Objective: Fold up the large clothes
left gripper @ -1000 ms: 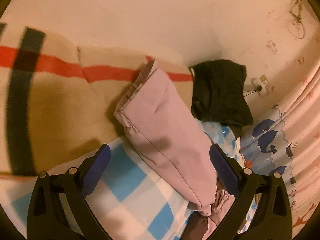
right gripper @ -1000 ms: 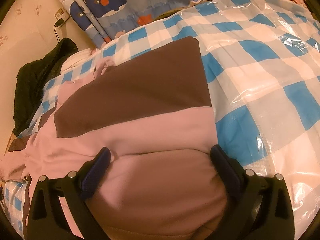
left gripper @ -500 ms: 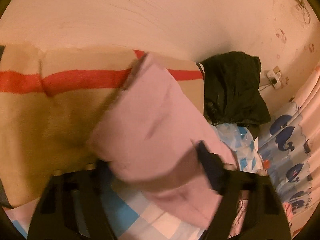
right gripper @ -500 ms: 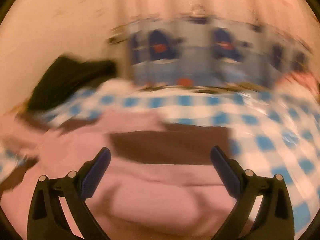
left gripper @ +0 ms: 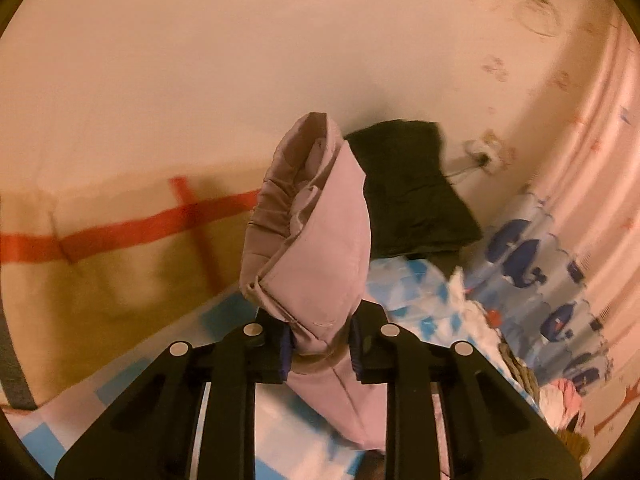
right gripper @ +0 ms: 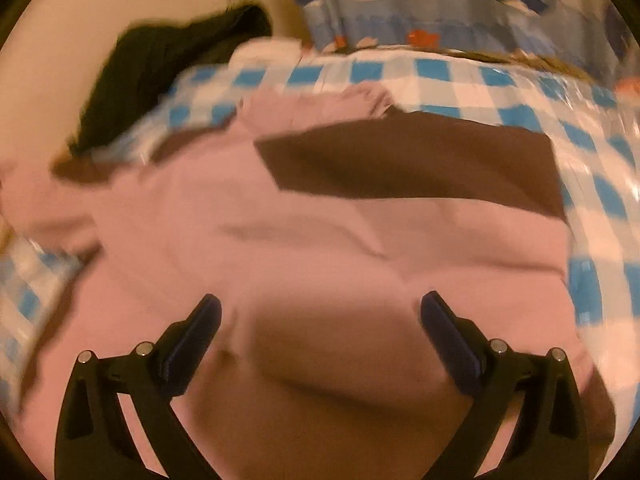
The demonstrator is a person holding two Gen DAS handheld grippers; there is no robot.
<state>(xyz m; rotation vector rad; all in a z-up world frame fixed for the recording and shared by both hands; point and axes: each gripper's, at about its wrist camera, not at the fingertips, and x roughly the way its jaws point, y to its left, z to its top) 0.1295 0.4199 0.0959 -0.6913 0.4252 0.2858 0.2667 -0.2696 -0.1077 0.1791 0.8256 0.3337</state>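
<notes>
A pink garment with brown panels [right gripper: 312, 240] lies spread on a blue-and-white checked, plastic-covered bed [right gripper: 592, 136]. Its pink sleeve [left gripper: 316, 240] sticks up in the left wrist view, ribbed cuff at the top. My left gripper [left gripper: 320, 350] has its jaws closing, and the pads press on the sleeve near its lower end, lifting it off the bed. My right gripper [right gripper: 320, 320] hovers open just over the pink body of the garment, with cloth below but nothing pinched between its fingers.
A dark folded garment [left gripper: 412, 192] lies by the wall near a socket [left gripper: 484, 152]. A tan blanket with red stripes [left gripper: 120, 248] covers the left. A whale-print curtain [right gripper: 440, 0] hangs behind the bed, and a pink curtain [left gripper: 592, 160] hangs on the right.
My left gripper went from wide open around the sleeve to shut on it and raised it. The right wrist view swung, and the open right gripper now sits further over the garment's pink body.
</notes>
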